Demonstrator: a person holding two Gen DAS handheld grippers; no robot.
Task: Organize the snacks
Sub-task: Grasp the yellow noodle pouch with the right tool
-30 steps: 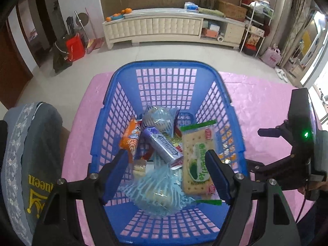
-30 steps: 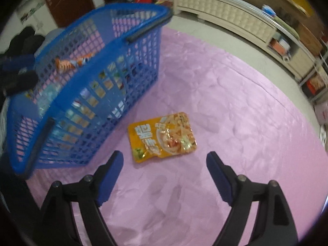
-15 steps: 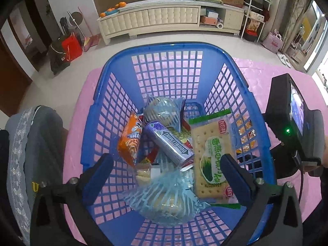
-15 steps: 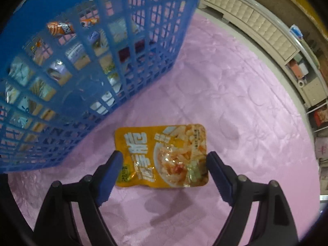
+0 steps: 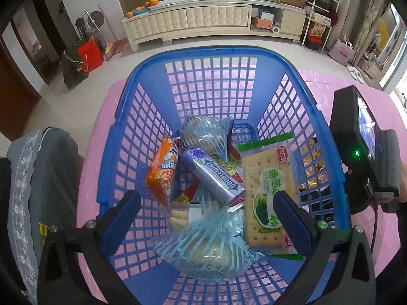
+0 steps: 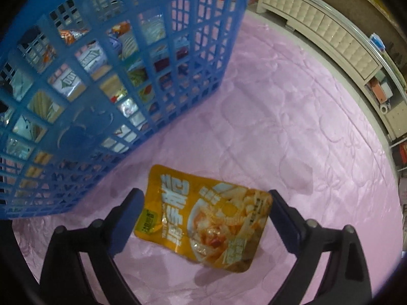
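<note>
1. One snack is left outside: the yellow pouch [image 6: 203, 219] lies flat on the pink cloth of the bench [image 6: 292, 117], just beside the outer wall of the basket [image 6: 106, 81].
2. Right tool [image 6: 204, 218] is spread wide, one finger on each short edge of the pouch. Whether the pads already touch it I cannot tell.
3. To grip well, lower the tips until they meet the cloth, then close slowly so the flat pouch buckles upward between the pads instead of sliding out.
4. The foil looks slick and thin, so a pinch across the full width may crumple it. That is likely fine, but watch that it does not pop free.
5. Lift straight up before moving sideways, since the basket wall stands close on the left and must be cleared at its rim.
6. Left tool [image 5: 207, 218] is spread open over the basket and grips nothing. Under it lie the crackers [image 5: 269, 193], a purple packet [image 5: 211, 175], an orange packet [image 5: 162, 172] and two netted bags.
7. Keeping that tool clear of the right-hand side would leave room for the pouch to drop in.
</note>
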